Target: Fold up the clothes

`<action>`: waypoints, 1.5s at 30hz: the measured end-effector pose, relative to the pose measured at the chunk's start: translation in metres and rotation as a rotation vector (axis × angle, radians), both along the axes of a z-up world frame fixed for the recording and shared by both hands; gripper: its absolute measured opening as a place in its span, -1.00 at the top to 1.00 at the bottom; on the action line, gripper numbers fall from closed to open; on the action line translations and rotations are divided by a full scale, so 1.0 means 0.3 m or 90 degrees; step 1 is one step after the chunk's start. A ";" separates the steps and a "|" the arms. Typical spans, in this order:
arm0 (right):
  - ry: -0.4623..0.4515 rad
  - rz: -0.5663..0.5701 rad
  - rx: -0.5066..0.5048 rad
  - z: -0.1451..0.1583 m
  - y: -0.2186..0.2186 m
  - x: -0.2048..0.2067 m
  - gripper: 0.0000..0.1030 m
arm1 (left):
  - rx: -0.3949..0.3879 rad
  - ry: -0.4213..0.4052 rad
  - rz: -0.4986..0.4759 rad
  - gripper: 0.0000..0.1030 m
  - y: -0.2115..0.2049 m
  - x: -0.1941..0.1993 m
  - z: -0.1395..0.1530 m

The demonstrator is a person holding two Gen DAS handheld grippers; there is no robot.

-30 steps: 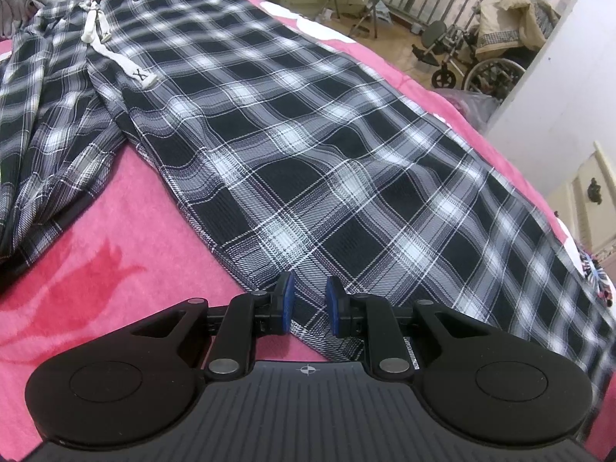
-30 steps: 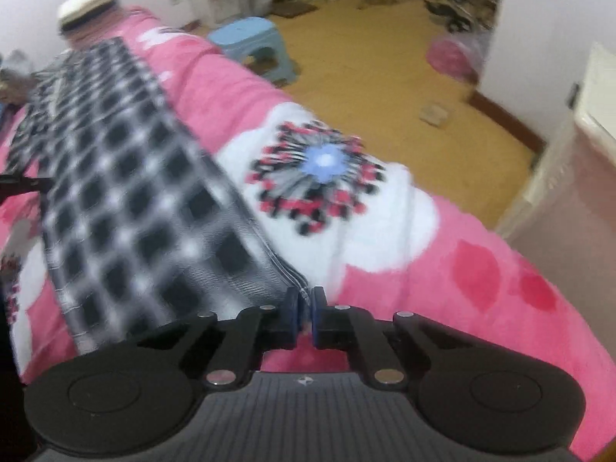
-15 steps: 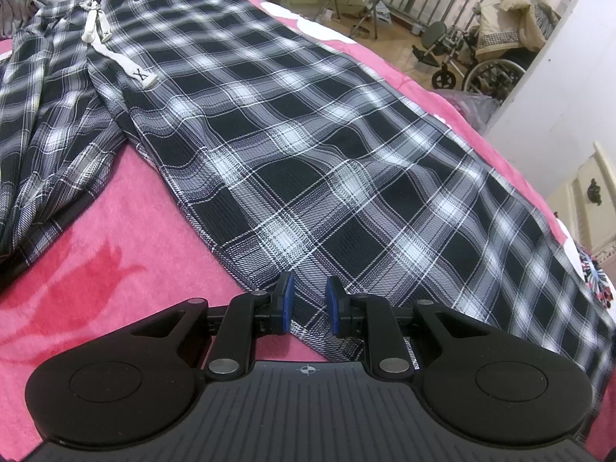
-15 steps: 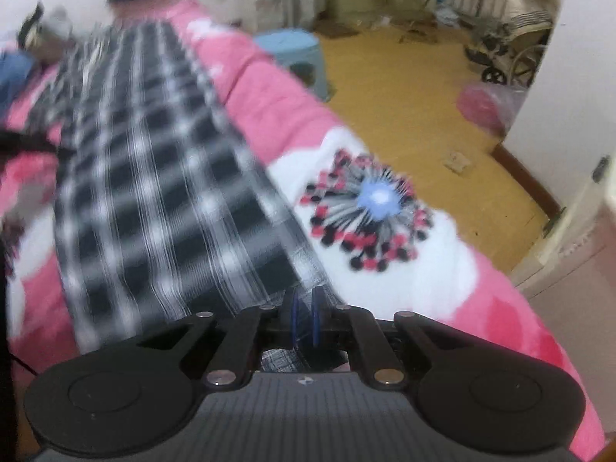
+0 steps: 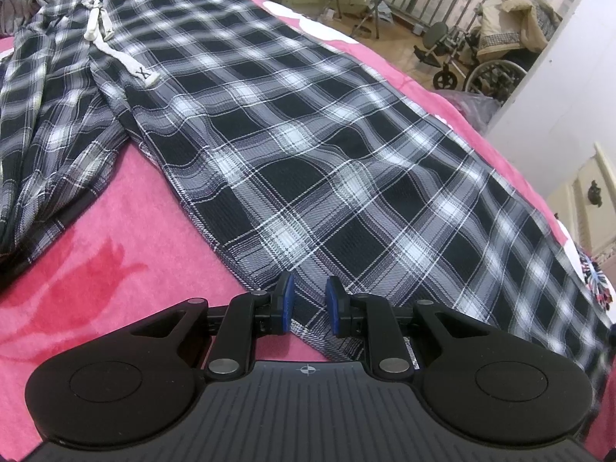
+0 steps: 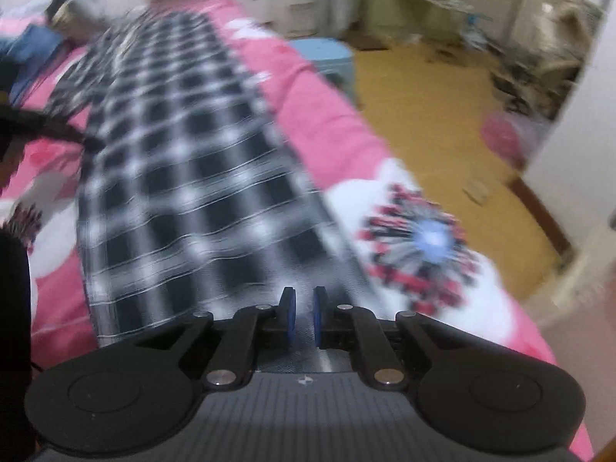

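Closest to the left wrist camera, the left gripper [image 5: 307,302] stood with its two blue pads [image 5: 287,302] apart by a clear gap, holding nothing, just above the inner edge of one trouser leg. One pair of plaid trousers [image 5: 292,146] lay spread on the pink blanket [image 5: 96,254], two legs visible, one long and flat, the other bunched at the left. One white drawstring [image 5: 115,52] lay near the waist, farther away. On the right wrist view, which was blurred, the right gripper [image 6: 302,317] had its two pads a little apart over the leg end [image 6: 184,200]; if it gripped cloth I cannot tell. Beyond, one blue stool [image 6: 327,57] stood on the floor, and one wheelchair [image 5: 481,65] stood at the far side of the room.
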State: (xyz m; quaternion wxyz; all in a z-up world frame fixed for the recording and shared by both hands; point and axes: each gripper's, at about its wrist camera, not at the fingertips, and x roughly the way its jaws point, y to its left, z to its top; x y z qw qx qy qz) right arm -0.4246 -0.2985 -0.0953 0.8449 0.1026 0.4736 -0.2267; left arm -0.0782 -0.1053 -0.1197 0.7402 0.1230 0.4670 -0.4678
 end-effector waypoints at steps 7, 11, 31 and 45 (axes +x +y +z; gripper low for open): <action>-0.052 -0.146 0.044 0.034 -0.114 -0.129 0.54 | -0.011 0.004 0.000 0.64 0.015 0.008 -0.008; -0.065 -0.170 0.078 0.036 -0.187 -0.204 0.16 | -0.011 0.003 -0.001 0.64 0.015 0.009 -0.007; -0.031 0.022 0.037 0.038 0.080 -0.188 0.53 | 0.018 -0.026 -0.015 0.64 -0.002 -0.010 0.003; -0.039 -0.025 0.084 0.006 -0.020 -0.202 0.87 | 0.018 -0.033 -0.018 0.63 0.000 -0.016 0.001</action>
